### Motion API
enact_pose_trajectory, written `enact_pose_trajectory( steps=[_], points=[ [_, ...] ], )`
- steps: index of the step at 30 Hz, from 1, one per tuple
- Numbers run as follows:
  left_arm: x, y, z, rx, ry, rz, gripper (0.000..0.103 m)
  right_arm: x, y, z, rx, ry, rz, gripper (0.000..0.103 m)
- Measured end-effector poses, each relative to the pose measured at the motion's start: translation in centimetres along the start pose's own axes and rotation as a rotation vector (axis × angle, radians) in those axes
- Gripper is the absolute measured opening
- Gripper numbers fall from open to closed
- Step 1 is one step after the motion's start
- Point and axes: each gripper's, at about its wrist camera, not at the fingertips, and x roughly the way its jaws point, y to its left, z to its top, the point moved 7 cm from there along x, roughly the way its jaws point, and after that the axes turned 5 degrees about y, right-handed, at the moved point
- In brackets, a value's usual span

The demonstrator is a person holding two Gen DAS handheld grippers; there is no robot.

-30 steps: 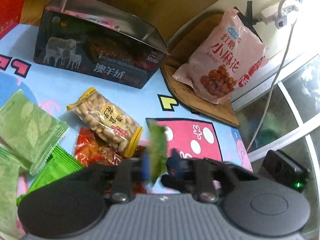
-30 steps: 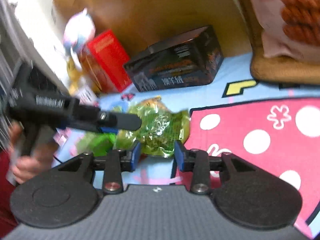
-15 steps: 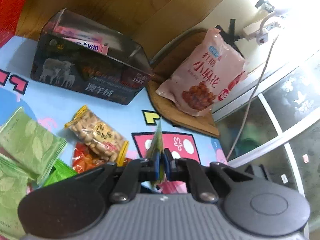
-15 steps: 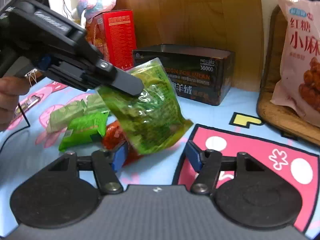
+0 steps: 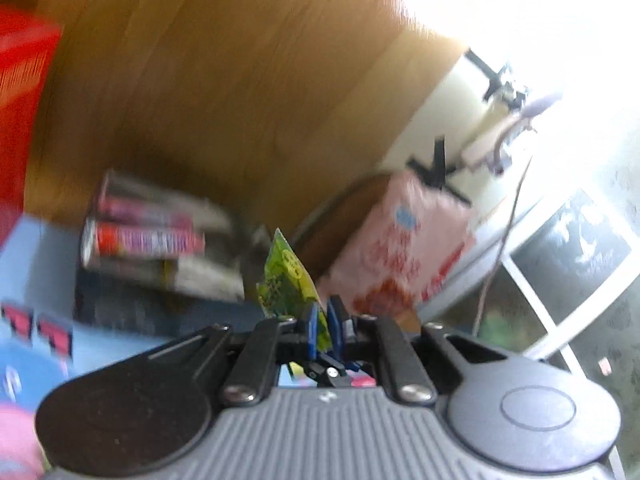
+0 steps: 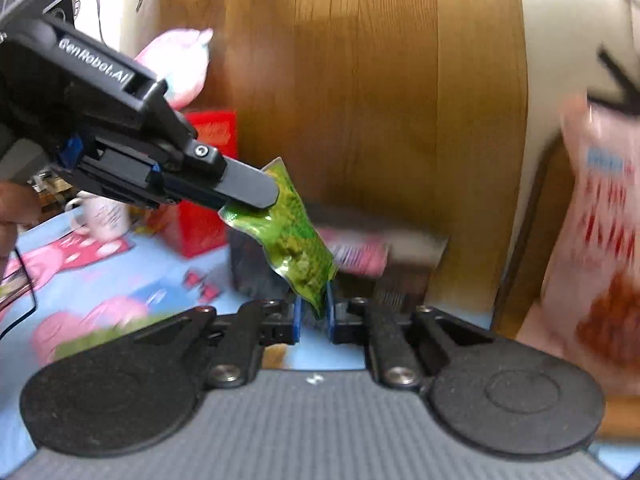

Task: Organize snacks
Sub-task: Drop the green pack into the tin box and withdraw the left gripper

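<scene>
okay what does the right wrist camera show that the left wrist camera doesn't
Right wrist only: the left gripper from outside, clamping the green snack packet's upper end, plus a pink plush toy.
Left wrist only: a window and a hanging cable.
Both: the packet, the dark box, the pink snack bag, the wooden panel.

left tool (image 6: 256, 194): clamped, raised | right tool (image 6: 312, 314): clamped, pointing slightly down
</scene>
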Motion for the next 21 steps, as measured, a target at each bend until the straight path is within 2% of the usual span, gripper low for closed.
enact_pose_trajectory(
  steps=[3,4,5,6,7,10,13,15,16,18,21],
  points=[
    [1.1,1.3,2.0,0.000,-0.045,0.058,0.012,2.3,-0.5,1.4,-0.077,-0.014,-0.074,0.017],
    [1.6,2.0,2.4,-0.001,-0.058,0.101,0.014,3.3,-0.9,1.5,-0.102,-0.011,-0.111,0.020],
    [2.1,2.7,2.5,0.002,-0.060,0.155,0.018,4.0,-1.3,1.4,-0.115,0.003,-0.138,0.030],
    [2.7,3.6,2.3,0.009,-0.052,0.236,0.019,4.3,-1.8,1.2,-0.108,0.020,-0.152,0.034],
    [2.9,4.2,1.9,0.017,-0.045,0.286,0.019,4.1,-2.4,0.9,-0.088,0.025,-0.149,0.038],
    [2.5,5.3,0.5,0.029,-0.041,0.306,0.021,1.9,-3.1,-0.2,-0.025,0.002,-0.102,0.042],
    [1.0,6.7,-1.4,0.010,-0.025,0.308,0.021,-0.6,-3.2,-2.0,0.016,0.016,-0.061,0.046],
    [-0.6,8.2,-2.6,0.000,-0.016,0.363,0.021,-1.8,-2.8,-3.2,0.063,0.050,-0.009,0.047],
    [-1.7,9.0,-3.3,-0.013,-0.016,0.402,0.021,-2.3,-2.5,-3.9,0.090,0.073,0.027,0.048],
    [-3.6,10.3,-4.6,-0.066,-0.027,0.430,0.025,-2.6,-1.5,-4.9,0.142,0.122,0.116,0.051],
    [-6.7,11.9,-7.2,-0.183,-0.062,0.407,0.028,-2.3,0.8,-5.3,0.227,0.197,0.275,0.051]
  ],
)
